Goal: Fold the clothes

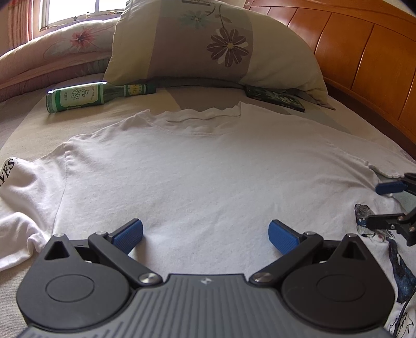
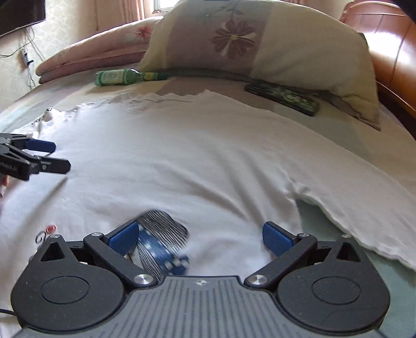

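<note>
Left gripper (image 1: 205,236) sits nearest the lens in the left wrist view: two blue-padded fingers (image 1: 128,235) spread wide, nothing between them, hovering low over the middle of one white T-shirt (image 1: 197,166). Right gripper (image 2: 199,238) is in the same state in its own view: jaws spread, holding nothing, over a striped blue-and-black print (image 2: 162,243) on the shirt. The print is motion-blurred, so I can't tell what it depicts.

Shirt lies spread flat on the bed (image 1: 28,122), collar (image 1: 205,115) pointing toward the headboard (image 1: 364,59). One sleeve (image 1: 18,187) on the left carries black lettering and is rumpled. The right edge looks folded over, with more printed artwork (image 1: 371,226) showing there.

Each gripper is visible from the other camera: the right one at the right edge of the left wrist view, near the shirt's side edge; the left one at the left edge of the right wrist view, above the fabric.

Count of other items on the bed:
- 1 green glass bottle (image 1: 96,96), lying on its side beyond the collar
- 1 dark flat book or case (image 1: 275,98), beside the pillow corner
- 1 floral pillow (image 1: 215,44) propped against the headboard
- 1 pink folded quilt (image 1: 57,49) by the window (image 1: 78,10)

Bottle and book both lie clear of the shirt.
</note>
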